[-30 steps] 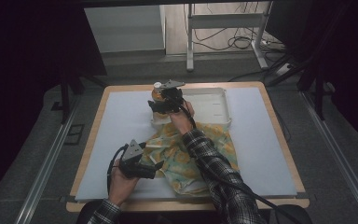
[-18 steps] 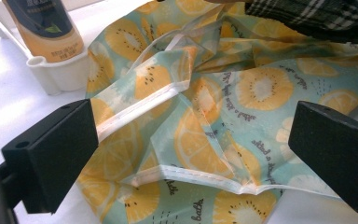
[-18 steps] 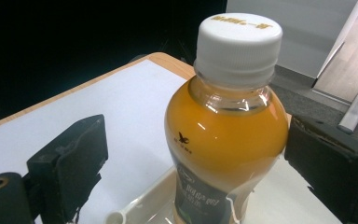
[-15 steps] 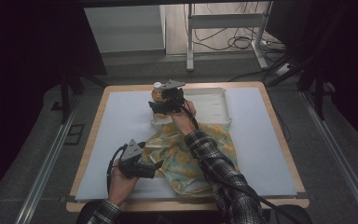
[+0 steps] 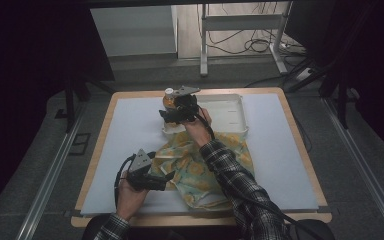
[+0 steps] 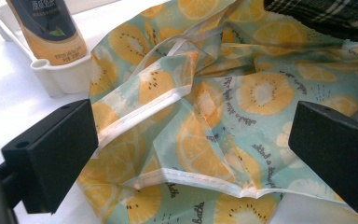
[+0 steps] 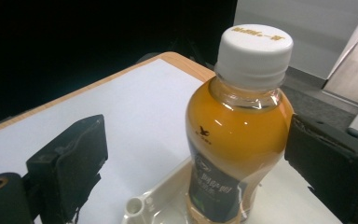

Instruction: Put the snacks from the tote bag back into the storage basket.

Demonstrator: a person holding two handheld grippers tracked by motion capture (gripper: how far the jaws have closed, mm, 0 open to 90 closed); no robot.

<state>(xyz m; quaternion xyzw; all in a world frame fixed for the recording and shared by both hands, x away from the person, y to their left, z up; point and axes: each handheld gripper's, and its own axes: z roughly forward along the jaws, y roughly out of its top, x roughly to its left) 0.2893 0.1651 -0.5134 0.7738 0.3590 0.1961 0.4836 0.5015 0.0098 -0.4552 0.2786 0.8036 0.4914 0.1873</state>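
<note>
Right gripper (image 7: 191, 154) released, jaws wide either side of the bottle (image 7: 237, 126) standing upright in the tray (image 5: 230, 112) corner; left gripper (image 6: 186, 154) released over the cloth bag (image 6: 205, 93); risk: an off-centre squeeze tips the bottle.

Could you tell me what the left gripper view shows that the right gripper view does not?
The left gripper view alone shows the crumpled fruit-print bag spread between its open jaws, and a plaid sleeve at the top. The right gripper view alone shows the bottle's white cap, the table's wooden edge and its own open jaws either side of the bottle. Both show the orange drink bottle standing in the white tray.
</note>
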